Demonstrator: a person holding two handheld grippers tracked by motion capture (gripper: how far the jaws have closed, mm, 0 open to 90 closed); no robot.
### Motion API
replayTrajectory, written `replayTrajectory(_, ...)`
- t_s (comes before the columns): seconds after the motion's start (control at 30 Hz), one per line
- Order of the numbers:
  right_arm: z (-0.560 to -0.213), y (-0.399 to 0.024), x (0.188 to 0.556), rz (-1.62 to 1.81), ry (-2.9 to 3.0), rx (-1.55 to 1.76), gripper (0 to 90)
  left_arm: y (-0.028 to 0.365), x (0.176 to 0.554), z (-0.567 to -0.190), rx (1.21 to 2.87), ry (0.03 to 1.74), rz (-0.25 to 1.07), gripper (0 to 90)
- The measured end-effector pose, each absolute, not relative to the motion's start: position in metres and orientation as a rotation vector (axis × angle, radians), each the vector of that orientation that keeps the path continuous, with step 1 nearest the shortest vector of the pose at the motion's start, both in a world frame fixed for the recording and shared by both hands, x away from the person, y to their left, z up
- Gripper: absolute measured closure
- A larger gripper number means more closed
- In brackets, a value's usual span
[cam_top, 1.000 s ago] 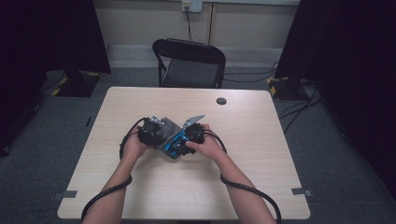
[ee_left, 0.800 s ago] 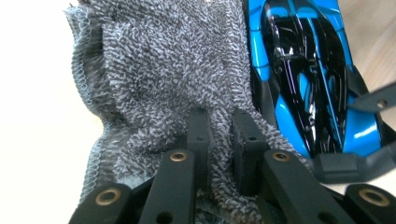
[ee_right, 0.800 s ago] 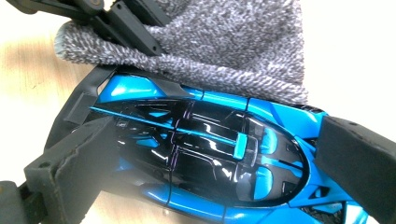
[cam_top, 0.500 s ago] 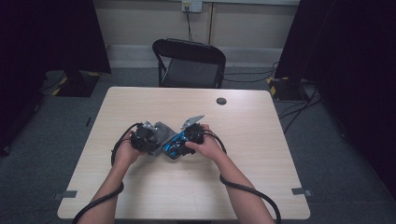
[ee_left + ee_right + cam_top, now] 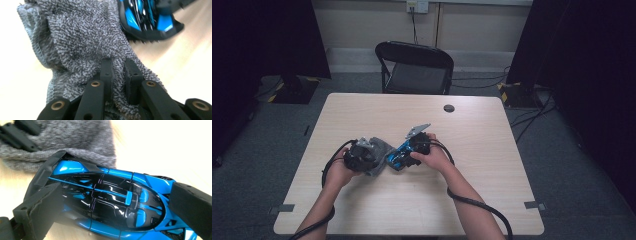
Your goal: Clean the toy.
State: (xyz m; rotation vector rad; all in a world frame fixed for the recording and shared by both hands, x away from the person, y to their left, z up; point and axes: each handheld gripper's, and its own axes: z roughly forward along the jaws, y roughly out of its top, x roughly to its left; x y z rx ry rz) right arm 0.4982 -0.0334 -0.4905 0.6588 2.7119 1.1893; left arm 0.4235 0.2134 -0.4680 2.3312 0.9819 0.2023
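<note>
The left gripper point(image 5: 117, 77) pinches a fold of the grey terry cloth point(image 5: 82, 40). The right gripper point(image 5: 112, 205) clamps the glossy blue-and-black toy car point(image 5: 110, 202) end to end, its tail touching the cloth. Bare wooden tabletop point(image 5: 492, 145) surrounds the car, edges well away.

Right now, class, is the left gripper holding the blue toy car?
No. The left gripper pinches the grey cloth; the blue toy car sits between the right gripper's jaws.
</note>
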Motion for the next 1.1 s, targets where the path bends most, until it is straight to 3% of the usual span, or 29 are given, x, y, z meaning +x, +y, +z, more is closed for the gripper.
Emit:
replayTrajectory(0.27,-0.491,-0.034,0.498,1.193,2.710,0.659,0.0,0.235,0.403,-0.469,2.303,0.989,0.170,79.7)
replayTrajectory(0.57,-0.491,-0.034,0.498,1.202,2.704,0.658,0.0,0.262,0.386,-0.451,2.259,1.041,0.258,79.1)
replayTrajectory(1.1,-0.494,-0.037,0.496,1.249,2.672,0.660,0.0,0.247,0.446,-0.408,2.094,1.127,0.448,81.5)
